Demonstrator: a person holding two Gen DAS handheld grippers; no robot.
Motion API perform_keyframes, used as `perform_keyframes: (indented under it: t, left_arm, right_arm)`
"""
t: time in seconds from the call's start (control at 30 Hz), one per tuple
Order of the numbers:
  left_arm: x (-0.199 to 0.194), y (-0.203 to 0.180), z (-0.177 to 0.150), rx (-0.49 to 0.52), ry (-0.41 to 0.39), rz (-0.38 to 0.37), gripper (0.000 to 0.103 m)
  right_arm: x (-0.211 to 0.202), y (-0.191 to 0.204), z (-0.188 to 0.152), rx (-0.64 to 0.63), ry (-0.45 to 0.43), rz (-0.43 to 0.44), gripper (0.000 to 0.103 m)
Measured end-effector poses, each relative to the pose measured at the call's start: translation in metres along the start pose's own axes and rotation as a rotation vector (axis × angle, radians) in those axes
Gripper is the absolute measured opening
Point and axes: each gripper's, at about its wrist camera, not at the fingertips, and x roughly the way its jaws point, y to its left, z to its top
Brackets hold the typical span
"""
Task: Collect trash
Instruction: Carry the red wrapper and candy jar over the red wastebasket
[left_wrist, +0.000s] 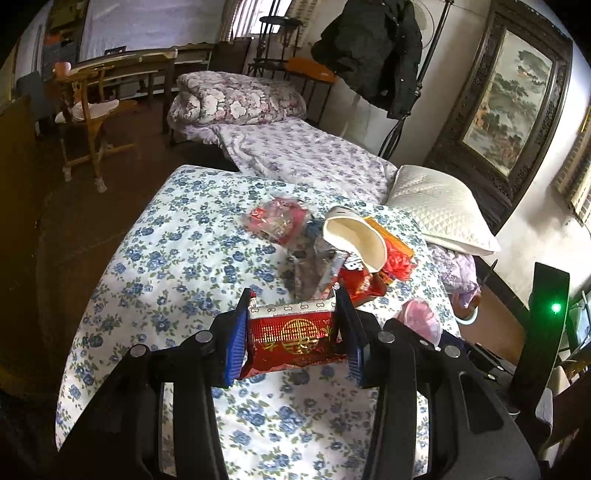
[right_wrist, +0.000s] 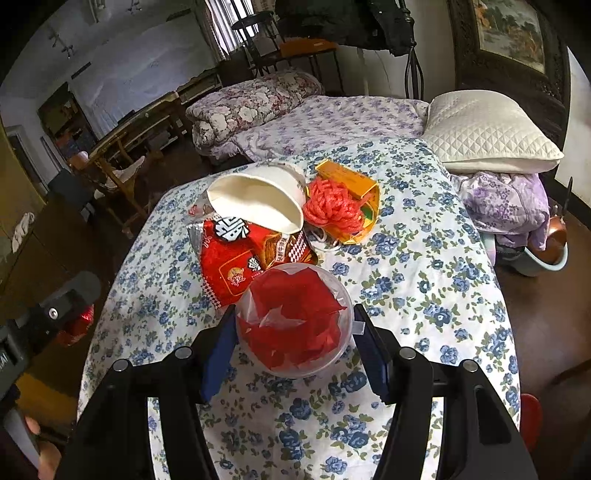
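My left gripper (left_wrist: 293, 328) is shut on a flattened red and gold cigarette pack (left_wrist: 295, 338), held above the blue-flowered bedspread (left_wrist: 177, 266). My right gripper (right_wrist: 295, 345) is shut on a clear plastic cup (right_wrist: 293, 319) stuffed with red wrapping, also above the bedspread (right_wrist: 424, 280). Beyond lies a heap of trash: a crushed white paper bowl (right_wrist: 258, 197), a red snack bag (right_wrist: 236, 262), a wad of red string (right_wrist: 332, 206) on a yellow box (right_wrist: 354, 181). The left wrist view shows the bowl (left_wrist: 356, 240), a clear red wrapper (left_wrist: 279, 219) and the cup (left_wrist: 421, 319).
A white quilted pillow (right_wrist: 487, 129) and a purple folded quilt (right_wrist: 506, 206) lie at the right. A rolled floral duvet (left_wrist: 236, 98) sits at the far end. A wooden chair (left_wrist: 88, 122) stands on the dark floor at left. A basin (right_wrist: 546, 258) sits beside the bed.
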Motion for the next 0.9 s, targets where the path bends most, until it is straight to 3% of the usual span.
perform_keyframes:
  t: [0.33,0.53,0.77,0.9]
  left_arm:
    - [-0.022,-0.044,-0.010,0.073,-0.003,-0.065,0.045]
    - [-0.021,-0.092,-0.029,0.145,0.046,-0.140,0.045]
    - [-0.019,-0.189,-0.069,0.306,0.134,-0.279,0.045]
    - [-0.014,-0.266,-0.102,0.430,0.198,-0.342,0.045]
  right_arm:
    - [-0.086,-0.054,-0.017,0.109,-0.132,-0.002,0.061]
    - [-0.143,-0.127,-0.055,0.179,-0.155,-0.105,0.061]
    - [-0.175,-0.237,-0.135,0.279,-0.058,-0.318,0.061]
    - [-0.169,-0.297,-0.183,0.392,0.028,-0.376,0.061]
